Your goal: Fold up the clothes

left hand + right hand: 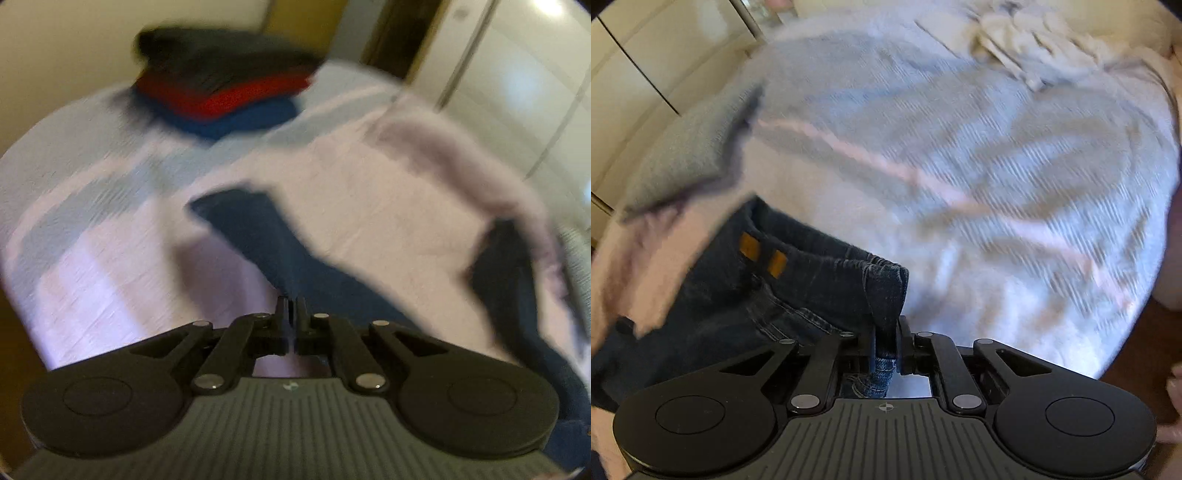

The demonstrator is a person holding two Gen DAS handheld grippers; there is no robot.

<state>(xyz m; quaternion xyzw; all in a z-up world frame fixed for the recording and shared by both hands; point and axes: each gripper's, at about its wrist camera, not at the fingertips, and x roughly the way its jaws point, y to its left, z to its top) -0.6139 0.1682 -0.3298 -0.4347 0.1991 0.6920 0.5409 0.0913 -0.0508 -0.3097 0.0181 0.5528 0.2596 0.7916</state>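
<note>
Dark blue jeans (pixel 746 295) lie on the bed, partly under a pale pink cloth (pixel 646 258). My right gripper (pixel 885 332) is shut on the jeans' waistband edge, which sticks up between its fingers. In the left wrist view the jeans (pixel 273 251) run from my left gripper (pixel 291 306) out over the bed. The left gripper is shut, with dark denim right at its tips; the blur hides whether it pinches the cloth. A pale pink garment (pixel 406 206) covers part of the jeans.
A stack of folded clothes (pixel 221 92), black on red on blue, sits at the far end of the bed. The striped bedspread (pixel 960 147) covers the bed. A crumpled beige garment (pixel 1027 40) lies far off. Wardrobe doors (pixel 517 74) stand beside the bed.
</note>
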